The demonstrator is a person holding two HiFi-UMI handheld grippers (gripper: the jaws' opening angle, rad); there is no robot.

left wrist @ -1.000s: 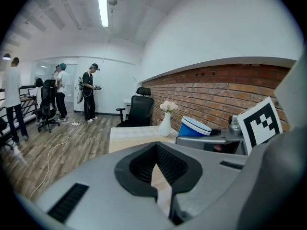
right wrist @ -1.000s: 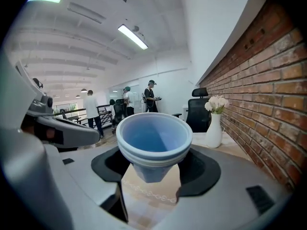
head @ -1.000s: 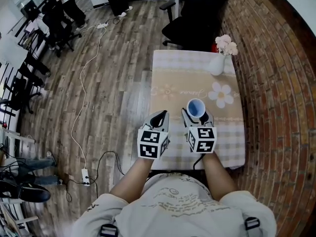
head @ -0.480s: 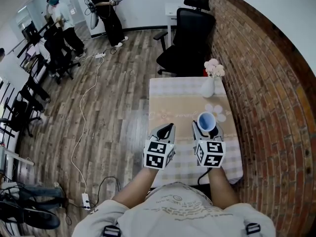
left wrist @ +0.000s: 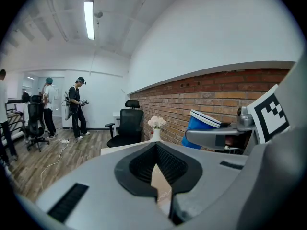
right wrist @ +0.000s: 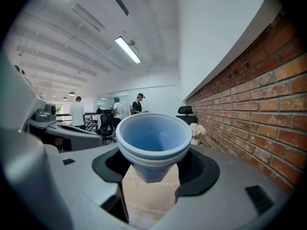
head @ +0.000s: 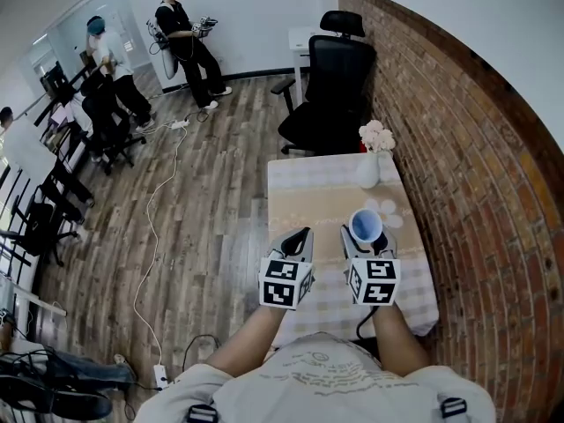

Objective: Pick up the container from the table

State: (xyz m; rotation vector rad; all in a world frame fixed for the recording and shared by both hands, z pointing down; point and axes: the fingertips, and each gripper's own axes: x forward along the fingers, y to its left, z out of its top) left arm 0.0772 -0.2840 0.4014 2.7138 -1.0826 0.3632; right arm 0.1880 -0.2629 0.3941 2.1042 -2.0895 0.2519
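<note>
A blue cup-shaped container (head: 366, 226) with a white rim is held off the table (head: 317, 203), and my right gripper (head: 365, 241) is shut on its lower part. In the right gripper view the container (right wrist: 153, 143) fills the middle, its open mouth tilted toward the camera, with the jaws pressed on its tapered base. My left gripper (head: 297, 241) hovers beside it on the left over the table's near part, jaws nearly together with nothing between them. From the left gripper view the container (left wrist: 204, 127) shows at the right, above the right gripper's jaw.
A white vase of pale flowers (head: 370, 159) stands at the table's far right corner. A black office chair (head: 330, 91) is behind the table, and a brick wall (head: 458, 174) runs along the right. People (head: 181, 38) stand far off at the left; cables (head: 154, 227) lie on the wooden floor.
The head view has lifted and pulled back, showing more of the room. Both grippers and the held container sit a little nearer the table's front edge; the grip is unchanged.
</note>
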